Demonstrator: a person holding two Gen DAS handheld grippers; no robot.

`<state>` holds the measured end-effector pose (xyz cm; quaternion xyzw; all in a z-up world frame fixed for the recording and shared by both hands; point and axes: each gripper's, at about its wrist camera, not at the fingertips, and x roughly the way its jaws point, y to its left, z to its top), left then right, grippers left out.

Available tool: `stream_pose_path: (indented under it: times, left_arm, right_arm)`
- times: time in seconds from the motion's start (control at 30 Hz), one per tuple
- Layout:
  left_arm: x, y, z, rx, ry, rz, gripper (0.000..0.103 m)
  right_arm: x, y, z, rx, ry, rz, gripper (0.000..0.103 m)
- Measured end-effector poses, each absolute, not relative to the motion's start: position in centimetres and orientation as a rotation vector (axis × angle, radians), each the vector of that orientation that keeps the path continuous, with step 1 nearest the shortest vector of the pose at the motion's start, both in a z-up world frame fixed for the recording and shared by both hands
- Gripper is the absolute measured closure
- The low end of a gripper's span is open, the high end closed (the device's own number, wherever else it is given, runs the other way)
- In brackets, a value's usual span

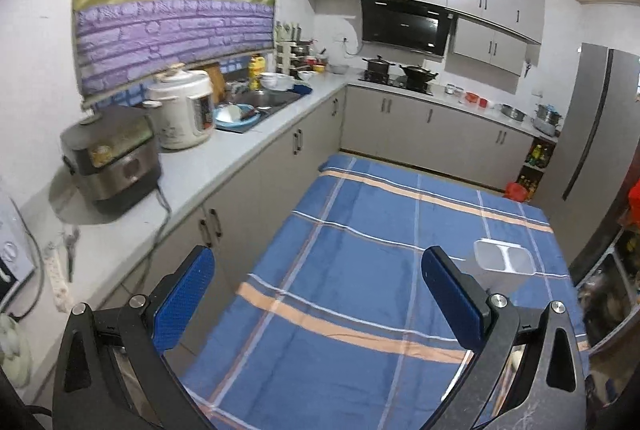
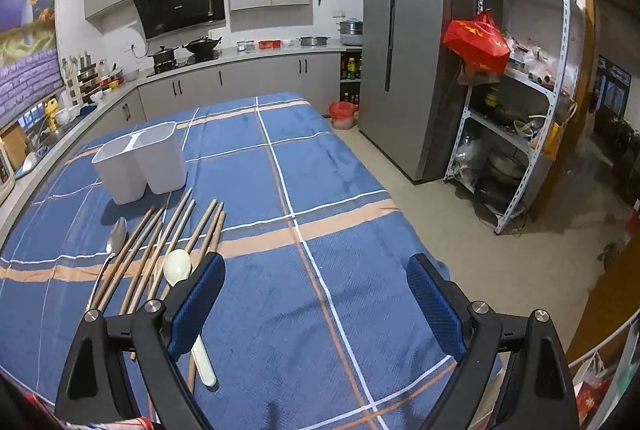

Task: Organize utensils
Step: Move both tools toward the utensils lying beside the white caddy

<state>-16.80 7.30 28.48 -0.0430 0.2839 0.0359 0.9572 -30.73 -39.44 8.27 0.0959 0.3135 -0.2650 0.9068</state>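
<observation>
A: Right gripper [image 2: 316, 284]?
B: Spread wide, holding nothing, above the blue checked cloth [image 2: 320, 157]. Left gripper [image 1: 318, 276] is the same, wide and bare.
A: And the utensils?
B: Chopsticks [image 2: 168, 242], a metal spoon [image 2: 114, 236] and a pale spoon [image 2: 178, 268] lie side by side just left of the right gripper. The white two-part holder [image 2: 140, 159] stands upright beyond them.

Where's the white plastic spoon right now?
In the right wrist view, the white plastic spoon lies on the blue plaid tablecloth, at the right edge of the chopsticks, partly behind the right hand-held gripper's left finger.
</observation>
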Motion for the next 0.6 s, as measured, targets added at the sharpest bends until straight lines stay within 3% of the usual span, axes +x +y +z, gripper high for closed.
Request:
stream_pose_path:
  times: [0.3,0.6]
  left_arm:
    - [-19.9,16.9,29.6,-0.107,0.518,0.256,0.0]
    - [-16.6,25.1,27.9,-0.129,0.521,0.384,0.0]
  right_arm:
    - [-25.6,-36.4,10.0,0.075,0.662,-0.504,0.008]
    - [-19.0,-34.8,11.0,0.031,0.752,-0.547,0.008]
